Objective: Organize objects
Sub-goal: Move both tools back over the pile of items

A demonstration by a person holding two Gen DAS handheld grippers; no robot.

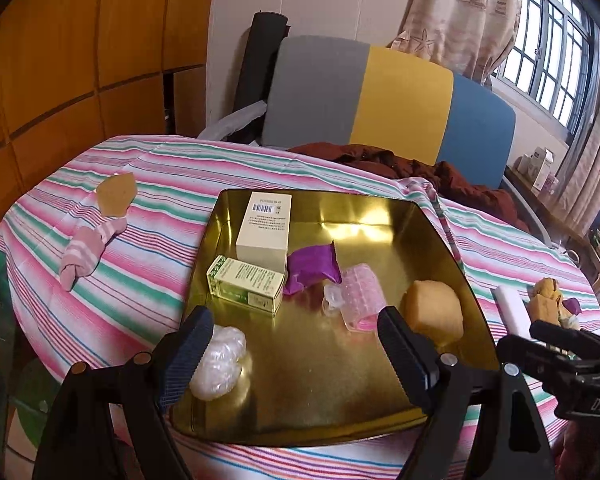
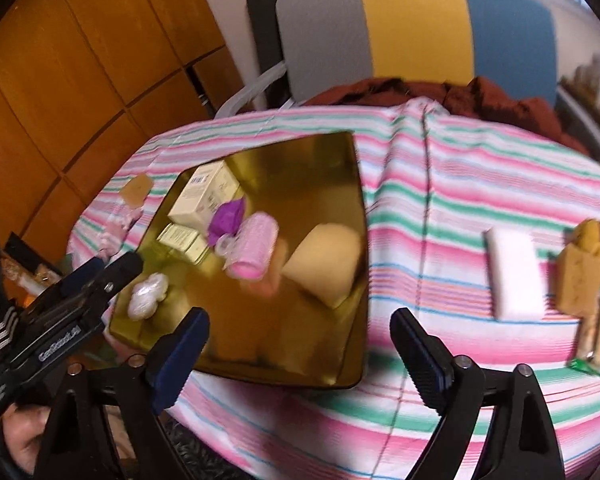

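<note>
Jaws apart on both, empty; pink roller (image 1: 358, 295) lies in gold tray (image 1: 380, 208), long axis pointing away leftward.

Striped cloth (image 1: 148, 200) covers table across frame middle. Wooden panelling (image 1: 80, 40) fills upper left. Grey, yellow and blue headboard (image 1: 380, 96) at top centre, dark red blanket (image 1: 440, 176) crumpled below it. Patterned curtain (image 1: 468, 12) and barred window (image 1: 556, 52) upper right.

Two handheld grippers: black plastic frames with round silver screws at the finger pivots, and dark blue ribbed pads (image 1: 188, 354) on each finger. White lettering marks the left gripper (image 2: 80, 320) body; the right gripper (image 1: 572, 364) bears white letters too.
</note>
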